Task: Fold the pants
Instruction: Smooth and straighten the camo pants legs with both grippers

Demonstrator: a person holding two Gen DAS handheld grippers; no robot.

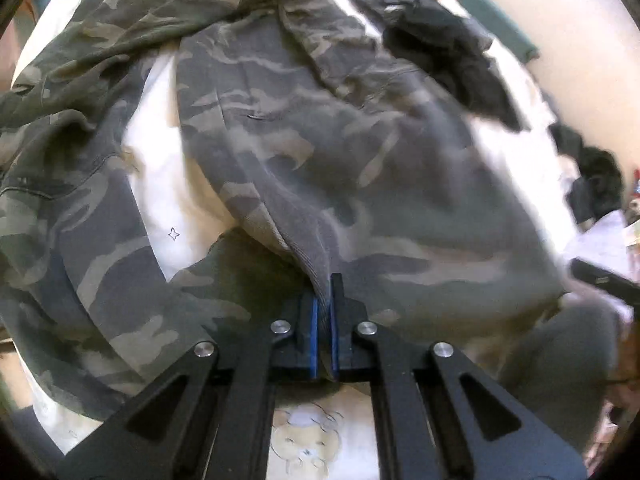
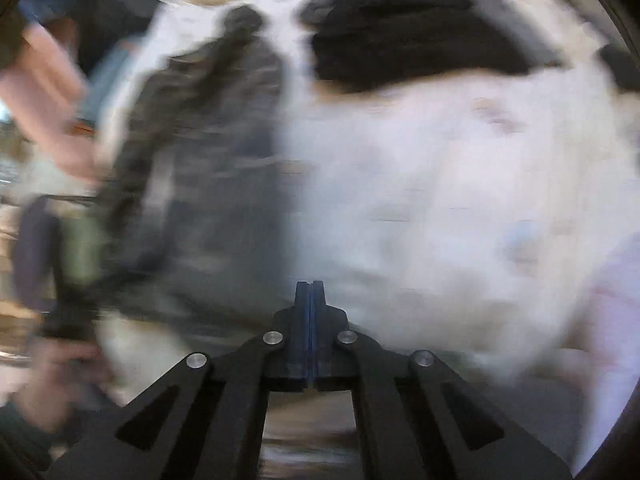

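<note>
Camouflage pants (image 1: pixel 320 140) cuff pinched between left gripper (image 1: pixel 324 312) fingers (image 1: pixel 310 320).

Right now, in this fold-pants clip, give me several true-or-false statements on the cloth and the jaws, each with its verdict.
1. The left gripper pinches the camouflage pants. True.
2. The right gripper holds the pants. False: its jaws are shut with nothing between them.
3. The pants are plain blue. False: they are camouflage.
4. A dark garment lies beyond the pants on the white sheet. True.
</note>
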